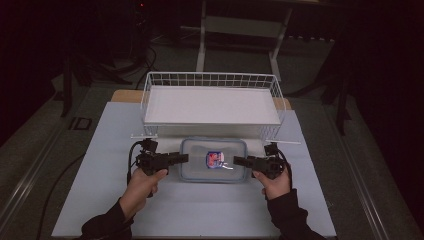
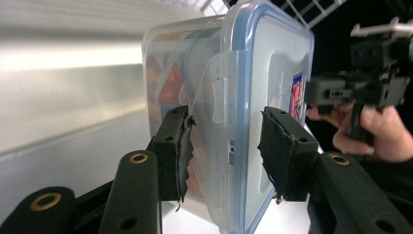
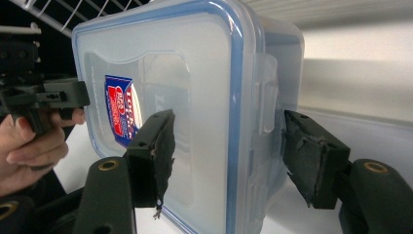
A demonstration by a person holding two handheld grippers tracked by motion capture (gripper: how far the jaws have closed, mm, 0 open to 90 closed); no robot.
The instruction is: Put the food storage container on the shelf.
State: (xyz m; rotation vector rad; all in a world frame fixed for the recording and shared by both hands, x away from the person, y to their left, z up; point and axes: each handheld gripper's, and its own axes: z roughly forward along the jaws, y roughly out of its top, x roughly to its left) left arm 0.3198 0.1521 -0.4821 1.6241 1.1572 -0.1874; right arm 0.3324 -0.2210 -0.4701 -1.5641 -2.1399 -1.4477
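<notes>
Holding item one, a clear lidded container (image 1: 214, 160), flat on the worktop (image 1: 105, 150) just in front of the wire basket (image 1: 210, 102), you have a gripper at each short end.

- Container: blue-rimmed snap lid with a red-and-blue label (image 1: 214, 159) on top; side latch tabs face each gripper. It rests on the worktop, near the basket's front wall but outside it.
- Left gripper (image 1: 181, 158): in its own view the jaws straddle the lid's latch edge, one pad (image 2: 181, 146) against the container's side, the other pad (image 2: 277, 146) on the lid face. Pinching the container's end, by my reading, as tight as this grip goes.
- Right gripper (image 1: 239, 160): jaws spread around the opposite end; the pad (image 3: 163, 141) on the lid side lies close, the other (image 3: 311, 156) stands clear of the latch. Not pressing.
- Wire basket: white, with a flat white liner.

Purpose, as judged: a hold at both ends keeps the container level for a two-handed lift toward the basket.
</notes>
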